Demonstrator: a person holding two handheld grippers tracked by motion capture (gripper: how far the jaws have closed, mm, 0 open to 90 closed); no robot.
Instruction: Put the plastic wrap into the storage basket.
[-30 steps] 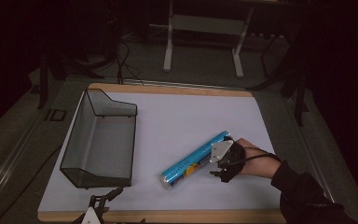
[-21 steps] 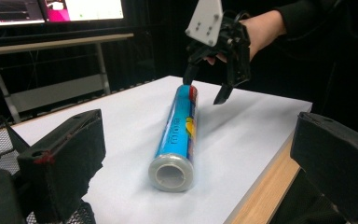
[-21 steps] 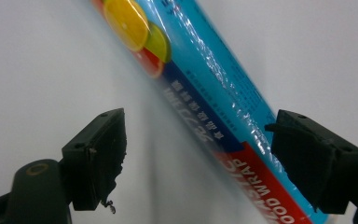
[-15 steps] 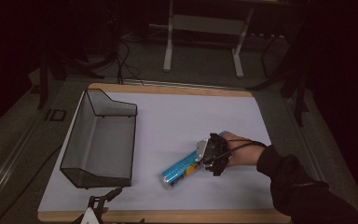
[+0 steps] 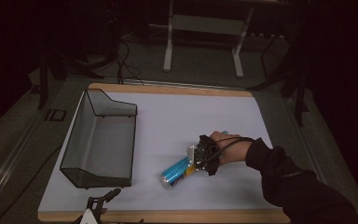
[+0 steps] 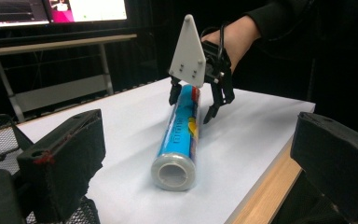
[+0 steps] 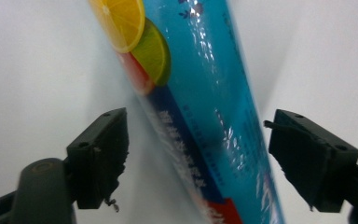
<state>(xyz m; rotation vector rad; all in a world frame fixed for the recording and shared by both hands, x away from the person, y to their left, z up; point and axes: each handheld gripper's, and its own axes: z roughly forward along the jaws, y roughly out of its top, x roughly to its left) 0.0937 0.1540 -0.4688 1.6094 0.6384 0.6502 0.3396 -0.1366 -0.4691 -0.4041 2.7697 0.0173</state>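
Straddling the blue tube (image 5: 175, 171) w/ my right gripper (image 5: 196, 161), jaws either side of its far end, pads not touching yet, so it isn't gripped. The jaws have just been closing w/ the tube between them. The tube lies on its side on the white table (image 5: 186, 116), near the front edge, just right of the wire basket (image 5: 103, 140); lying flat like that it suits a grab from above. My left gripper (image 6: 205, 154) waits low at the front edge, jaws wide, nothing in them, prob. spare for now. Vs a sec ago, the right hand has come further along the tube toward the basket and lower.
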